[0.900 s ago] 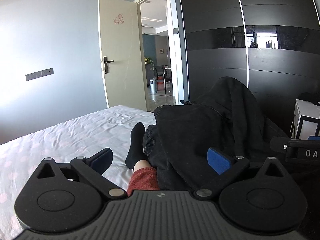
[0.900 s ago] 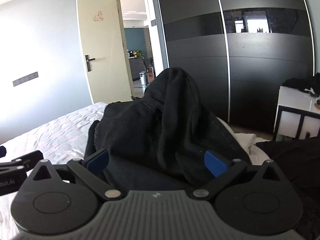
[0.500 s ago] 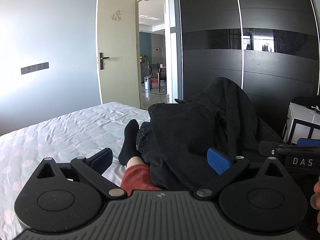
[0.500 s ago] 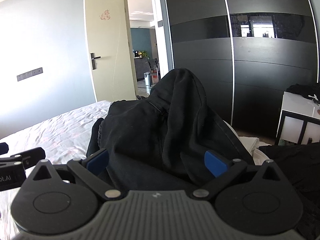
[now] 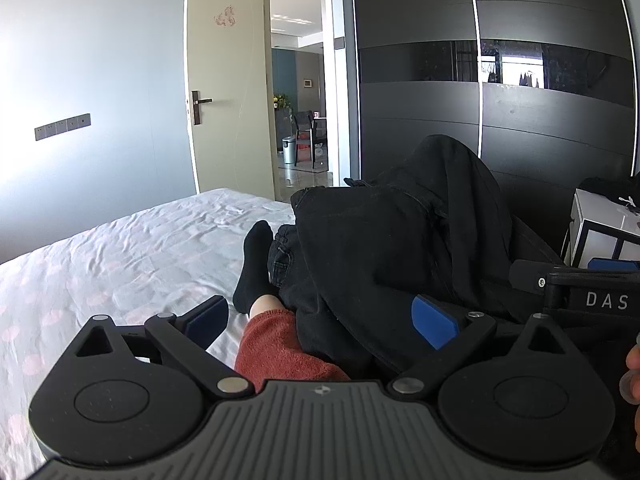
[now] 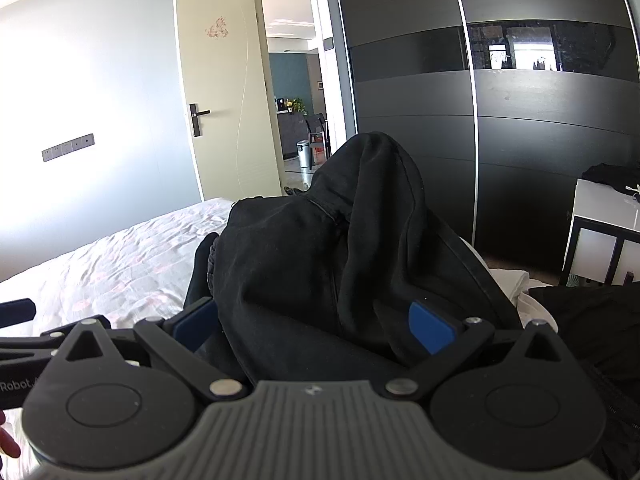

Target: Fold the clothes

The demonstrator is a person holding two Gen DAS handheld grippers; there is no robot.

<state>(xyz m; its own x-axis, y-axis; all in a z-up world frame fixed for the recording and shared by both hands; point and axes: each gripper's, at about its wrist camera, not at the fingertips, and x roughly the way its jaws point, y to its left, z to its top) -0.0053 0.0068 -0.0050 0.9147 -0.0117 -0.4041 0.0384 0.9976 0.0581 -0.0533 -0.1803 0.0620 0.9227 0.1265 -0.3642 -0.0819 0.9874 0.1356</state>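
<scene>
A heap of black clothes lies draped over a person's raised knee on the bed; it looks like dark denim trousers with another black garment on top. My left gripper is open just short of the heap's near edge, above a red-trousered leg with a black sock. In front of the same heap my right gripper is open too. Cloth shows between both pairs of blue pads, but none of them presses on it.
The bed has a white sheet with pale pink spots, stretching left. A dark sliding wardrobe fills the right, with a white cabinet beside it. A cream door stands open to a hallway. More black cloth lies at the right.
Both views have shifted a little, and a fingertip has come in at the right edge of the left wrist view. The jaws stay wide and the clothes have not moved.
</scene>
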